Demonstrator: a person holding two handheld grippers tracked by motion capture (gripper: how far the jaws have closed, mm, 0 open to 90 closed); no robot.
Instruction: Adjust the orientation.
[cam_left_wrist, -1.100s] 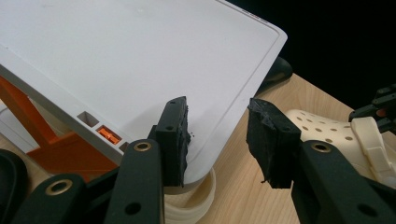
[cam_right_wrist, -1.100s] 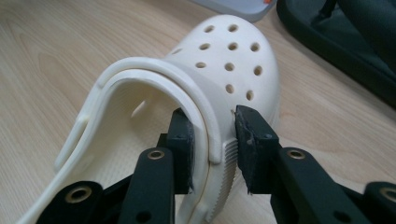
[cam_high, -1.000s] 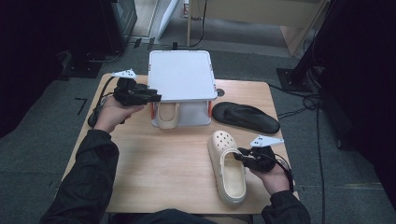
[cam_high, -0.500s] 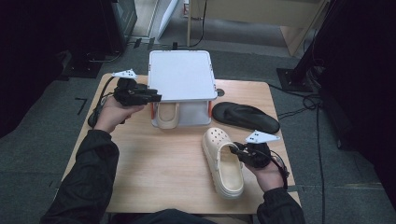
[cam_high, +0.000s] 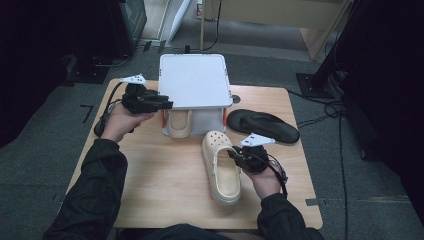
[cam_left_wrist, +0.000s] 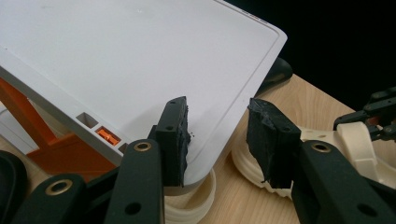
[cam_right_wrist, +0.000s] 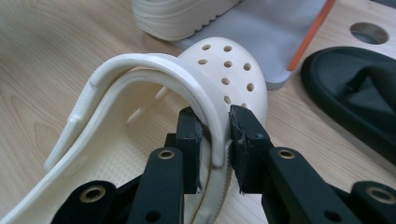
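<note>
1. Since the earlier frames my right gripper (cam_high: 239, 156) has slid the cream clog (cam_high: 221, 166) up the frame toward the white shoe rack (cam_high: 192, 80), and its jaws have just been closing, with the clog's strap between them.
2. In the right gripper view the two pads now pinch the clog's heel strap (cam_right_wrist: 212, 126) where it joins the side wall; the clog lies sole-down on the table (cam_high: 165, 190), at centre right of the high view, its perforated toe pointing at the rack.
3. My left gripper (cam_high: 162, 104) sits at the rack's left front corner, jaws parted; whether one pad touches the rack's top plate (cam_left_wrist: 140, 60) I cannot tell.
4. Under the rack's top stands a second cream clog (cam_high: 178, 123), its heel poking out toward me.
5. A black sandal (cam_high: 262, 125) lies on the table just right of the rack.
</note>
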